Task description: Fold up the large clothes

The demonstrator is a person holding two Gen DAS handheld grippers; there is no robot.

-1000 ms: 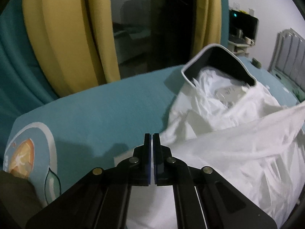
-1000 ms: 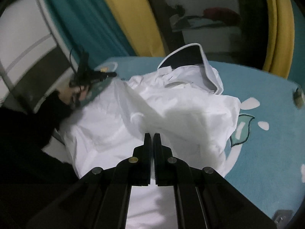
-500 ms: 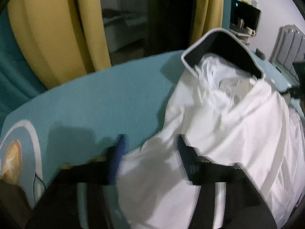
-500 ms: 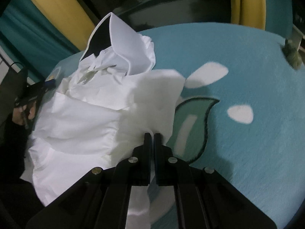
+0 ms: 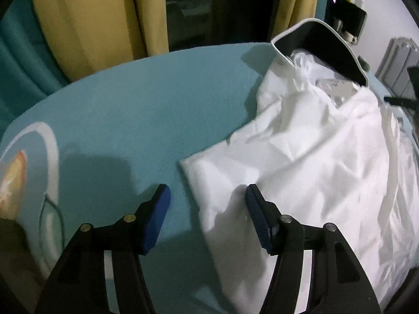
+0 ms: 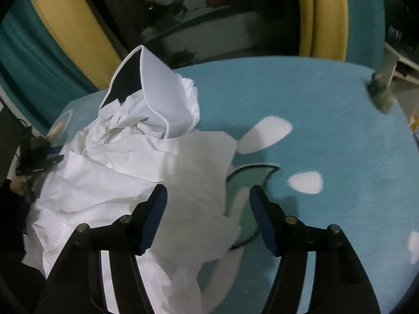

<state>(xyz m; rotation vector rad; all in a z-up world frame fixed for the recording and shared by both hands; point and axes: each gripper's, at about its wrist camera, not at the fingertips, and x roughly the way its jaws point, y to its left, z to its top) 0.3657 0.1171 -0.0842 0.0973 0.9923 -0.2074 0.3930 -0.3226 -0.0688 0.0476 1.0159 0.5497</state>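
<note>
Behind the white garment [image 6: 125,183], yellow curtains [image 5: 86,18] (teal ones beside).

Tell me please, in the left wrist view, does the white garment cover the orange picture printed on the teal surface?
No, the white garment lies apart to the right, and the orange picture at the left edge is uncovered.

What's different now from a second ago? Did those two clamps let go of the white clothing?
Yes. Both were pinched shut on the white garment a second ago. The left gripper let go first and its jaws are now closing a little; the right gripper is just opening. The cloth has dropped flat onto the teal cover, its folded edges lying loose between the jaws. The dark-lined collar still stands up at the far end.
</note>
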